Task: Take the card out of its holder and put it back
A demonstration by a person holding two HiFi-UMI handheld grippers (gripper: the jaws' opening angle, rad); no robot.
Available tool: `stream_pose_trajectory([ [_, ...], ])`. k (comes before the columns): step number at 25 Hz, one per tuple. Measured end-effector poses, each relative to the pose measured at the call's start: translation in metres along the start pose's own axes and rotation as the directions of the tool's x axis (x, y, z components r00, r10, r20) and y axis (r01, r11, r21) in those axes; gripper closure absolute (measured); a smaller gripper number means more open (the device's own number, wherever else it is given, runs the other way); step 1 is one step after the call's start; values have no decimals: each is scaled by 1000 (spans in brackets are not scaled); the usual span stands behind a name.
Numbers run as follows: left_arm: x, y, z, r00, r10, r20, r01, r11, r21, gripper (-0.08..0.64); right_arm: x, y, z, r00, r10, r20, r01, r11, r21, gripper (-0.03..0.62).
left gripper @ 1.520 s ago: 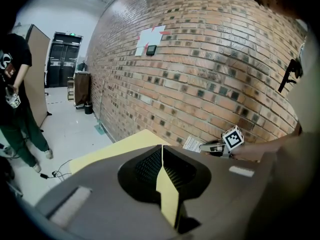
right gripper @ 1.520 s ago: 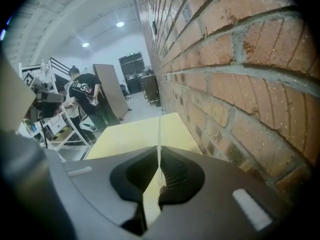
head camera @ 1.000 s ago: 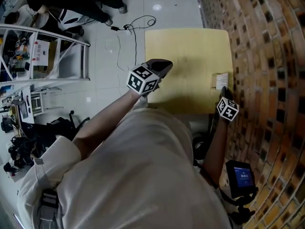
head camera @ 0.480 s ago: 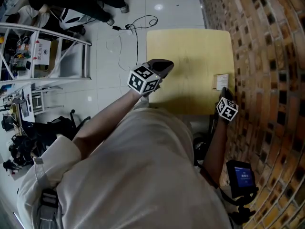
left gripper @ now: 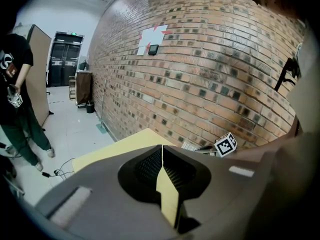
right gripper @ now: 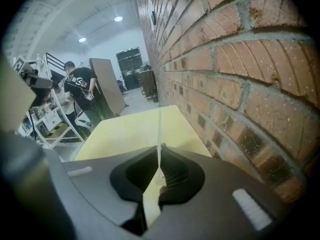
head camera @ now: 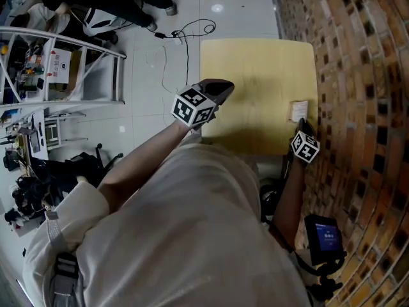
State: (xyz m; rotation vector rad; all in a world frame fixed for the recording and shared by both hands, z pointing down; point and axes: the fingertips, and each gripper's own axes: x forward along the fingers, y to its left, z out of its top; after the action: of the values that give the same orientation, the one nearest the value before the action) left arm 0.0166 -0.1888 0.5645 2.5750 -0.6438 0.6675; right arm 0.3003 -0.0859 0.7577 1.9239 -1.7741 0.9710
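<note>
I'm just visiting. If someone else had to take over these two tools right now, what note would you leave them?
Left hand-held gripper: jaws together, empty, over the left side of the yellow table.
Right hand-held gripper: jaws closed on a thin white sheet seen edge-on, apparently the card, by the brick wall.
Holder: probably the tan piece beside the card. I cannot tell if the card is out of it.
Left to do: pull the card free if needed, then slide it back.

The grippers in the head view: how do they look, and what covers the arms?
Both the left gripper and right gripper are dark grey, tapering to a point, each with a white cube bearing black square markers. An off-white sleeve covers the left upper arm.
</note>
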Motion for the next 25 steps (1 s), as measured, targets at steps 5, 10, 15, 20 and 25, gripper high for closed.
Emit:
stream_pose_trajectory([
  [5, 1, 0, 1, 1000, 0, -1, 0, 1000, -1, 534, 5, 0, -3, 1000, 0, -6, 0, 1000, 1, 578],
  [10, 4, 0, 0, 1000, -4, -5, 4, 1000, 0, 534, 10, -1, -7, 1000, 9, -21, -9, 1000, -17, 578],
  [15, 2, -2, 1, 1000, -8, -6, 8, 1000, 1, 534, 11, 0, -7, 1000, 10, -29, -11, 1000, -29, 578],
  [20, 5, -6, 2, 1000, -14, -7, 14, 1000, 10, 534, 16, -1, -10, 999, 13, -37, -13, 1000, -22, 578],
  [25, 5, -8, 1, 1000, -16, -9, 16, 1000, 14, 534, 22, -1, -15, 999, 15, -47, -16, 1000, -3, 578],
])
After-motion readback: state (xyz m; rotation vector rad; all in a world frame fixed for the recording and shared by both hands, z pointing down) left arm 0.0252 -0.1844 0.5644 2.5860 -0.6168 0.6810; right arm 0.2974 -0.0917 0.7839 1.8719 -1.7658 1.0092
